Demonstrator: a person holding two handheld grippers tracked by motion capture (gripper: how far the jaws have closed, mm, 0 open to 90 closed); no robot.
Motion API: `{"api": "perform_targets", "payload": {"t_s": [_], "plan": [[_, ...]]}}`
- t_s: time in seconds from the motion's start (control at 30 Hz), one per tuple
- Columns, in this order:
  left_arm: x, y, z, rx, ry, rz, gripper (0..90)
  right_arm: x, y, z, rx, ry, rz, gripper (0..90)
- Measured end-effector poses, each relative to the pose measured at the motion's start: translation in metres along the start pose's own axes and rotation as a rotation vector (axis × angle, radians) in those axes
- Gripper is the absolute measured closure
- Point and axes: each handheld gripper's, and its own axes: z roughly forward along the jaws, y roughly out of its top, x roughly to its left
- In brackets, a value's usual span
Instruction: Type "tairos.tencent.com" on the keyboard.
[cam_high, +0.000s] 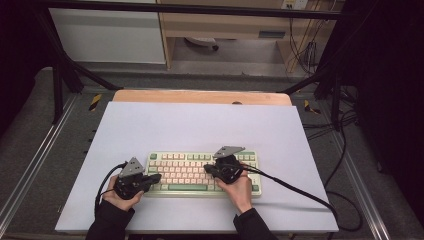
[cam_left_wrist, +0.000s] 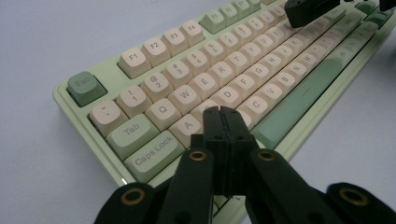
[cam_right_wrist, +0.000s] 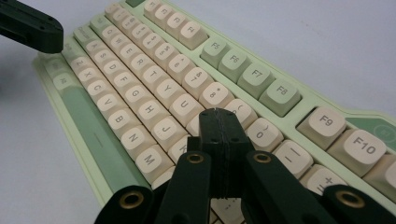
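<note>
A pale green keyboard (cam_high: 204, 173) with cream and green keys lies on the white table top, near the front. My left gripper (cam_high: 158, 177) is shut with nothing in it, its tips over the keyboard's left end. In the left gripper view the shut gripper (cam_left_wrist: 221, 111) hangs over the keyboard (cam_left_wrist: 154, 60) just past the A key. My right gripper (cam_high: 207, 169) is also shut and empty, over the right half of the keys. In the right gripper view its tips (cam_right_wrist: 217, 113) sit above the keyboard (cam_right_wrist: 280, 95) in the region of the I and K keys.
The white sheet (cam_high: 200, 127) covers a wooden table whose far edge (cam_high: 200, 96) shows behind it. Black cables trail from both grippers, the right one (cam_high: 300, 192) running off toward the table's front right corner. Bare surface lies beyond and beside the keyboard.
</note>
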Motion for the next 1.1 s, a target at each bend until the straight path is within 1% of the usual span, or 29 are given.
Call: {"api": "perform_targets", "payload": {"t_s": [0.07, 0.1, 0.2, 0.27, 0.4, 0.5, 0.63, 0.73, 0.93, 1.1], "plan": [[0.000, 0.000, 0.000, 0.000, 0.000, -0.001, 89.6, -0.001, -0.001, 0.002, 0.005, -0.012, -0.001, 90.0], [0.000, 0.000, 0.000, 0.000, 0.000, 0.000, 89.6, -0.001, -0.001, 0.002, 0.012, -0.010, 0.000, 90.0], [0.000, 0.000, 0.000, -0.001, -0.001, -0.001, 89.6, -0.001, -0.001, 0.003, 0.007, -0.010, 0.001, 90.0], [0.000, 0.000, 0.000, -0.001, 0.000, 0.000, 89.6, -0.002, -0.002, 0.005, 0.016, -0.019, -0.007, 90.0], [0.000, 0.000, -0.001, -0.003, 0.000, -0.002, 89.6, -0.001, -0.002, 0.003, 0.013, -0.017, -0.008, 90.0], [0.001, 0.000, 0.000, -0.003, 0.000, -0.003, 89.6, 0.001, 0.001, -0.003, -0.015, -0.001, -0.013, 90.0], [0.001, 0.000, 0.000, -0.004, 0.000, -0.003, 89.6, 0.005, 0.002, -0.011, -0.023, 0.012, -0.025, 90.0], [0.000, 0.000, 0.000, -0.002, 0.000, -0.002, 89.7, 0.009, 0.001, -0.014, -0.035, 0.030, -0.023, 90.0], [0.001, 0.000, 0.000, -0.004, 0.000, -0.003, 89.6, 0.017, 0.002, -0.013, -0.035, 0.047, -0.043, 90.0], [0.001, 0.000, 0.000, -0.004, 0.000, -0.002, 89.6, 0.021, 0.000, -0.009, -0.027, 0.061, -0.041, 90.0]]}}
